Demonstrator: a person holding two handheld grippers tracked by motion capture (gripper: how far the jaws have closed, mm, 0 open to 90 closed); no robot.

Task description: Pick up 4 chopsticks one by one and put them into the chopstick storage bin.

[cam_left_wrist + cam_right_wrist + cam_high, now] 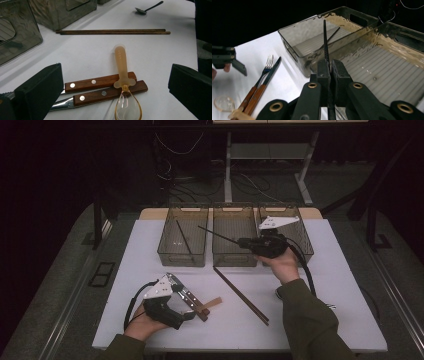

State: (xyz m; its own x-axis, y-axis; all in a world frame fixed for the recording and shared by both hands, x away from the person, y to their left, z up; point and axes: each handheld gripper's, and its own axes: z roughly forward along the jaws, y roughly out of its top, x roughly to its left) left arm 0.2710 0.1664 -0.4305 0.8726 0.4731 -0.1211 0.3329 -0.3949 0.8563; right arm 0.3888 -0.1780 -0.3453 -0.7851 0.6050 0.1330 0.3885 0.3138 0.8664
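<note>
1. So, it looks like a cutlery sort into the three smoky plastic bins along the far edge of the worktop (345,320). The right tongs (239,240) are pressed together on a thin black chopstick (217,234), held over the middle bin (235,261) with its tip pointing toward the left bin (182,260).
2. Done, as far as I can tell: one black chopstick (184,239) already lies in the left bin. The middle bin looks bare, and I can't tell what's in the right bin (303,237), since the hand covers most of it.
3. Left to do: plenty. A pair of brown wooden chopsticks (241,295) lies mid-worktop, a wood-handled fork (263,75) and knife (268,76) sit near the front-left corner with a translucent amber spoon (124,82) across their handles, and a small dark spoon (146,8) sits off toward the right side.
4. The left tongs (190,312) are spread wide, nothing between them, hovering just beside that fork-knife-spoon pile.
5. Surface: plain white worktop, matte and clean, on a wooden tabletop that peeks out behind the bins.
6. Room: dim, dark grey floor, cables trailing on it, and white desk legs (228,170) behind.
</note>
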